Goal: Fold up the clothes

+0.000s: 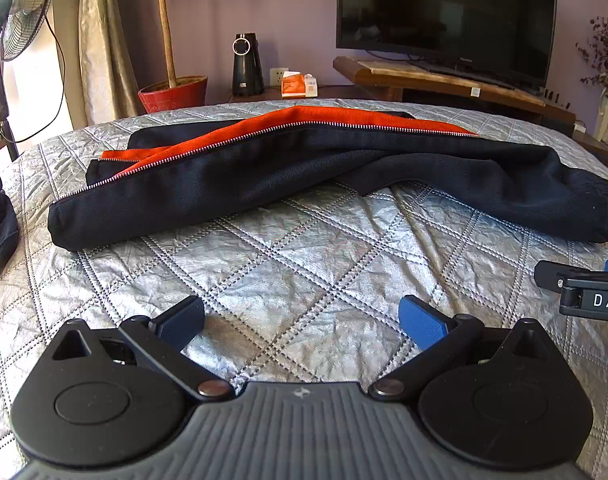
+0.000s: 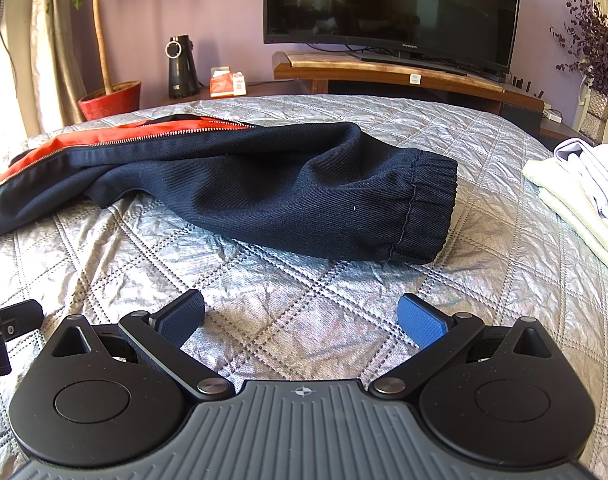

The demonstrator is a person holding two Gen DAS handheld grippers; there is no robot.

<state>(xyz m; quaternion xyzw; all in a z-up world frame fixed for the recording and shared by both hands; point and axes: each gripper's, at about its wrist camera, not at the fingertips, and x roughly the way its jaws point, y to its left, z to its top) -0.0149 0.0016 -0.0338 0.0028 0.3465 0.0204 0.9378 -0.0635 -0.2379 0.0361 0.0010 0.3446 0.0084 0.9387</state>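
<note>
Television (image 2: 392, 0), potted plant (image 1: 171, 92), fan (image 1: 19, 8), speaker (image 2: 181, 68).

This is a bedroom in a home. A big bed with a shiny silver quilted cover (image 1: 304, 264) fills the room. A big black flat TV (image 2: 392, 4) stands on a brown wooden stand (image 2: 384, 72). A leafy green tree in a red pot (image 1: 173, 94) grows beside a standing fan (image 1: 19, 12).

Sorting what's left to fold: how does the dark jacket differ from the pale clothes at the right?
The jacket is navy with orange lining, spread unfolded mid-bed; the pale clothes are whitish, stacked at the bed's right edge. The jacket shows a zipper; the pale clothes show none. Both rest on the quilt.
</note>
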